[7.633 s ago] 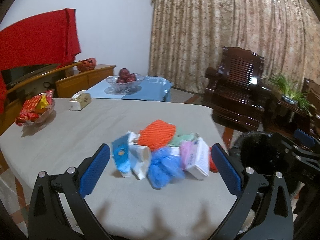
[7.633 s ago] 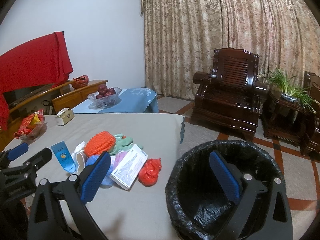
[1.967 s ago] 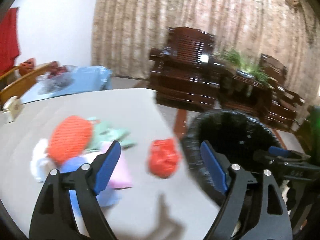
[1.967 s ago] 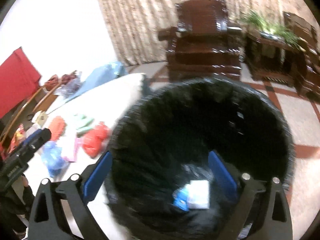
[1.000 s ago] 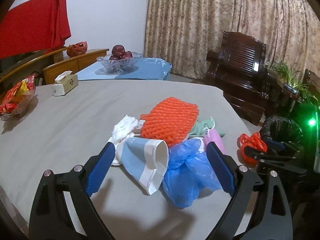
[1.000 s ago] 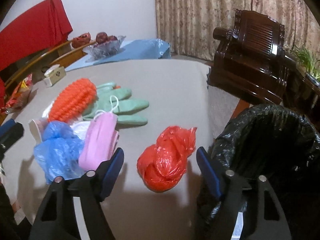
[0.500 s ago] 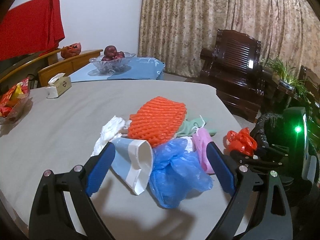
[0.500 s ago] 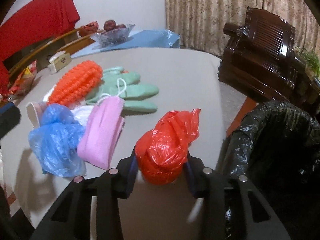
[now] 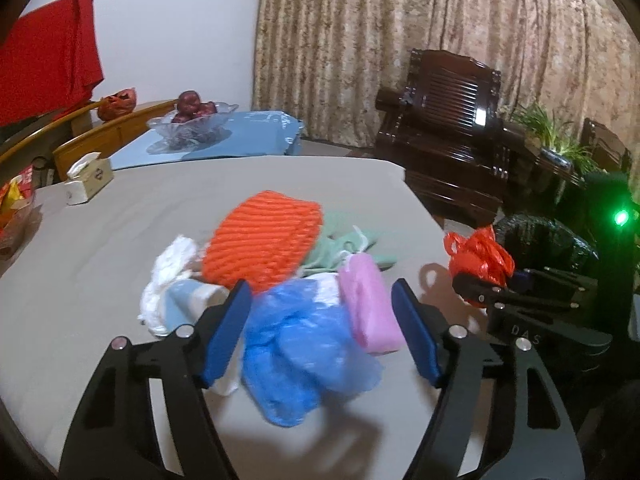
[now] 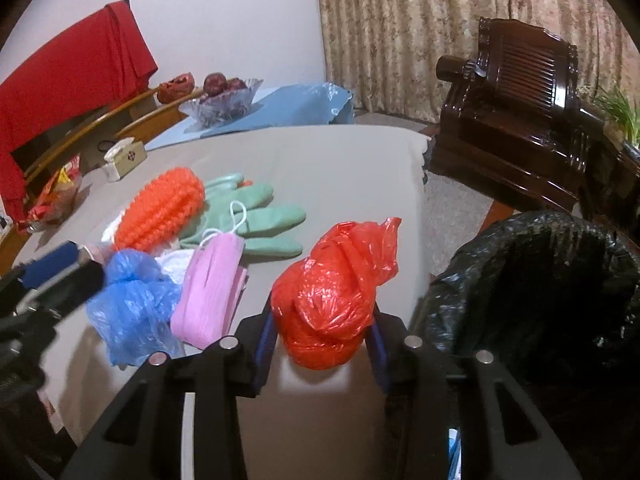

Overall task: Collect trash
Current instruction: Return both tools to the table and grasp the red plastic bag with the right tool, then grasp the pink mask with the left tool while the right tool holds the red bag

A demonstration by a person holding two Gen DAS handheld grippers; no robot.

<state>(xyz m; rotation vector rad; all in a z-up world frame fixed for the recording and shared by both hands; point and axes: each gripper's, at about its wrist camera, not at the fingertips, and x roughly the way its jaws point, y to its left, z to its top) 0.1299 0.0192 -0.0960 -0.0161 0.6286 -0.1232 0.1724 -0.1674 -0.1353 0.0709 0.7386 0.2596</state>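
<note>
The right gripper [image 10: 322, 340] pinches the red bag [image 10: 334, 292], just left of the black bin [image 10: 536, 280]. The left gripper [image 9: 322, 332] has been closing around the blue bag [image 9: 304, 348], not yet pressing. Slippery plastic could slide free, or the pink mask [image 9: 370, 308] get snagged too.
</note>
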